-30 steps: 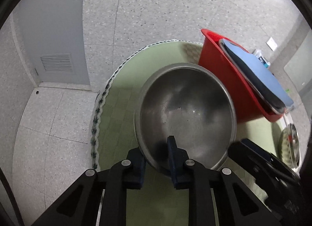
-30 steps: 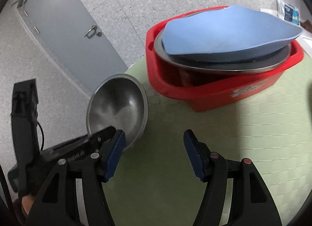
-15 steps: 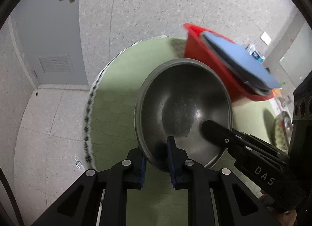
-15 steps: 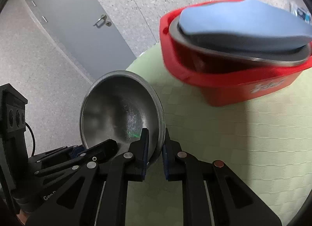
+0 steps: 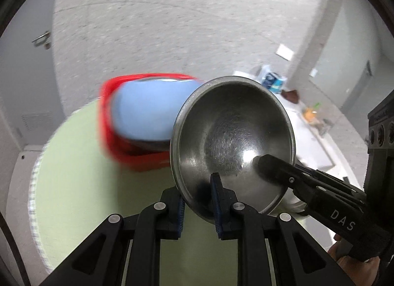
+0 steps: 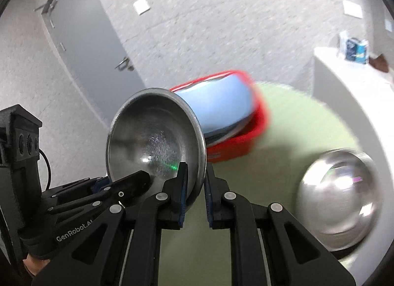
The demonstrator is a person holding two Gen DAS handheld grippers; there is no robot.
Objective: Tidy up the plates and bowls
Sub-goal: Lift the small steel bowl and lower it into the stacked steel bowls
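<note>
A steel bowl [image 5: 234,138] is held in the air, tilted, above the green round table [image 5: 81,187]. My left gripper [image 5: 198,209] is shut on its near rim. My right gripper [image 6: 194,187] is shut on its right rim; the bowl shows in the right wrist view [image 6: 152,138] too. The right gripper's finger [image 5: 275,167] reaches into the bowl in the left wrist view. Behind stands a red tub [image 5: 133,155] holding a blue plate [image 5: 145,111] on a steel plate. A second steel bowl [image 6: 342,194] lies upside down at the table's right.
A grey door [image 6: 91,46] and speckled floor lie beyond the table [image 6: 295,118]. A white counter [image 6: 349,81] with small items stands at the right. The table's edge [image 5: 34,187] curves round at the left.
Both grippers have lifted the bowl off the table and swung it to the right. The right gripper closed on its rim in the last second. The red tub now sits behind the bowl.
</note>
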